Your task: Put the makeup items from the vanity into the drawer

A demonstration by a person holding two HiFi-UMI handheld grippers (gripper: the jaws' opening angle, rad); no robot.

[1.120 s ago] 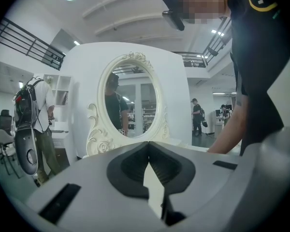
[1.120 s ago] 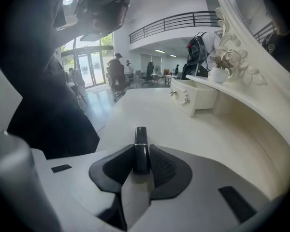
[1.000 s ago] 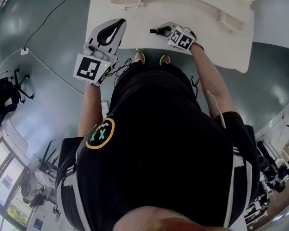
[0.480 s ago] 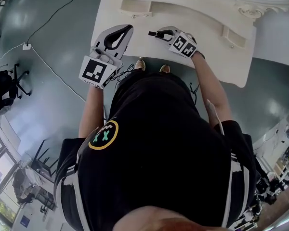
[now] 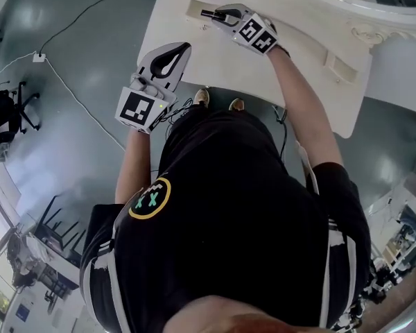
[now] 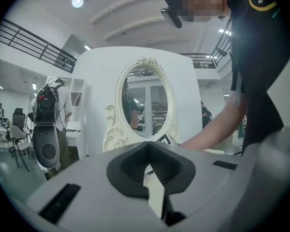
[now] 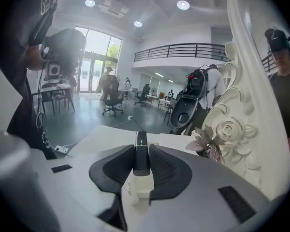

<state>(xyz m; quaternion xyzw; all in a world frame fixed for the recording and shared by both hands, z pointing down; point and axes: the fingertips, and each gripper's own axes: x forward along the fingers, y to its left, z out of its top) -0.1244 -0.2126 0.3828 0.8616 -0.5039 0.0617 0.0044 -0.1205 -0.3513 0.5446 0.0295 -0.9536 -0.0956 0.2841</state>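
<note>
A slim black makeup tube (image 7: 141, 139) sticks out from between the pads of my right gripper (image 7: 141, 151), which is shut on it. In the head view that right gripper (image 5: 218, 14) holds the tube (image 5: 208, 12) over the small open drawer (image 5: 193, 7) at the back left of the white vanity top (image 5: 249, 68). My left gripper (image 5: 186, 46) hovers at the vanity's near left edge, jaws shut with nothing between them. The left gripper view shows its tips (image 6: 147, 146) meeting in front of the oval mirror (image 6: 145, 103).
A second small drawer (image 5: 341, 68) sits at the vanity's right end. A pink flower sprig (image 7: 208, 146) stands by the carved mirror frame (image 7: 251, 129), close to the right of the right gripper. Cables cross the grey floor (image 5: 76, 82) on the left.
My right gripper has carried the black tube from the vanity's front edge up and back to the small left drawer. The left gripper has shifted only slightly.
</note>
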